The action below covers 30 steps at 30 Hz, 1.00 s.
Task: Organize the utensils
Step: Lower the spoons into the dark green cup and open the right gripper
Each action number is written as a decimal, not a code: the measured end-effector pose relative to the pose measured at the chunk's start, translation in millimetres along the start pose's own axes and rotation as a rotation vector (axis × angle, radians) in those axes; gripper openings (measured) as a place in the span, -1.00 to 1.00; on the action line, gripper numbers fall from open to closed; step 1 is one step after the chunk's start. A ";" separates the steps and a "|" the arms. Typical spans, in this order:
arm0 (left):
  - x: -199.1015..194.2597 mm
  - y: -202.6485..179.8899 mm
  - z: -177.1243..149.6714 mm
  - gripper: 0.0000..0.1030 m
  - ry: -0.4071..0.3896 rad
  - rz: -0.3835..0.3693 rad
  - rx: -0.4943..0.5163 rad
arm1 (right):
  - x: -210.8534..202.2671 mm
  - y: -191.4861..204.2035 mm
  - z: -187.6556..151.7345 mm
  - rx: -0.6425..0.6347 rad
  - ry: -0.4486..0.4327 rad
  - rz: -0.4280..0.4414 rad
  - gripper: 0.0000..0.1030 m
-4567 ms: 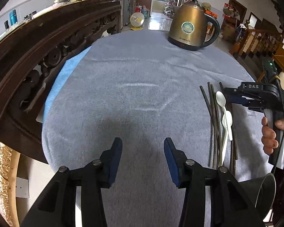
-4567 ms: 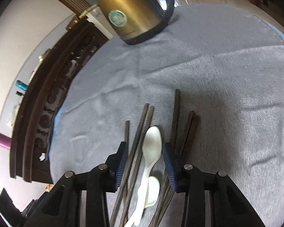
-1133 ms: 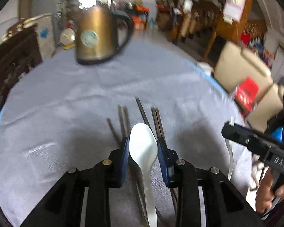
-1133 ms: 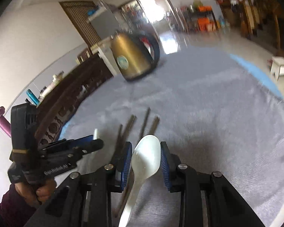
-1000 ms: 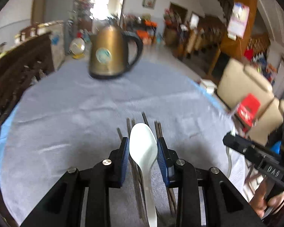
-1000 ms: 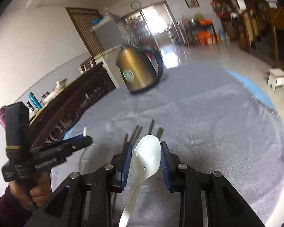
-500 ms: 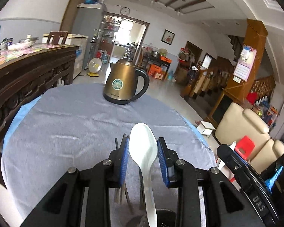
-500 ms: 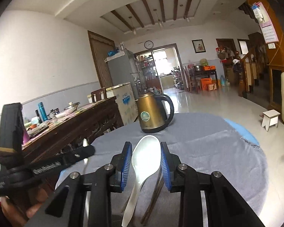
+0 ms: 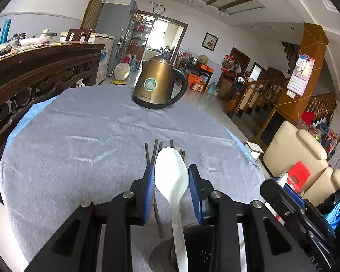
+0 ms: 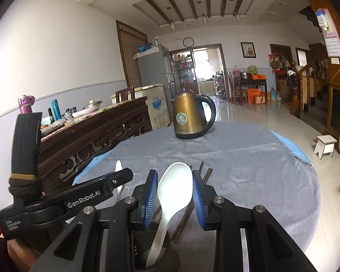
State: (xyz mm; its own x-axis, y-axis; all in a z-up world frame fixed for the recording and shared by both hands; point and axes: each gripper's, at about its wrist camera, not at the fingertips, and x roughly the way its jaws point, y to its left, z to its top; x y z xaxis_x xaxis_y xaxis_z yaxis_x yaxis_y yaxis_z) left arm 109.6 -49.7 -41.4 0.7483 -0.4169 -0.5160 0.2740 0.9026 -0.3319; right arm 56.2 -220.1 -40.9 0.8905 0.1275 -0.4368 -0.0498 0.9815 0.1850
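Spoons (image 9: pixel 171 176) clamped in both claws; only R view shows handle in black holder (image 10: pixel 156 249).

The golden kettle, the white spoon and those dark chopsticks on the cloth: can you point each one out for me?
golden kettle (image 9: pixel 156 88), left wrist view, on its body near the round badge.
white spoon (image 10: pixel 175 189), right wrist view, on its bowl.
dark chopsticks (image 9: pixel 152 153), left wrist view, on their far ends on the cloth.

Glossy plastic spoon (image 9: pixel 171 176), matt cloth (image 9: pixel 79 140)
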 end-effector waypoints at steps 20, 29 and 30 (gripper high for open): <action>-26.7 3.4 -14.8 -0.39 0.021 -0.046 0.027 | -12.6 -6.5 -12.3 0.037 0.038 0.025 -0.07; -30.6 25.0 -8.4 -0.38 0.001 -0.003 -0.029 | -14.5 -30.1 -9.4 0.121 0.035 -0.007 -0.07; -29.3 28.2 -7.9 -0.38 0.004 0.006 -0.036 | -14.1 -32.1 -9.7 0.130 0.038 -0.008 -0.07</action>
State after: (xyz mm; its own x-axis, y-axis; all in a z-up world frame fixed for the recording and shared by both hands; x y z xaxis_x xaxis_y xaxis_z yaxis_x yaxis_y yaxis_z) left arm 90.6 -12.9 -41.9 0.7471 -0.4124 -0.5213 0.2479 0.9005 -0.3572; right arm 40.9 -252.0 -49.2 0.8729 0.1274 -0.4709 0.0183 0.9561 0.2925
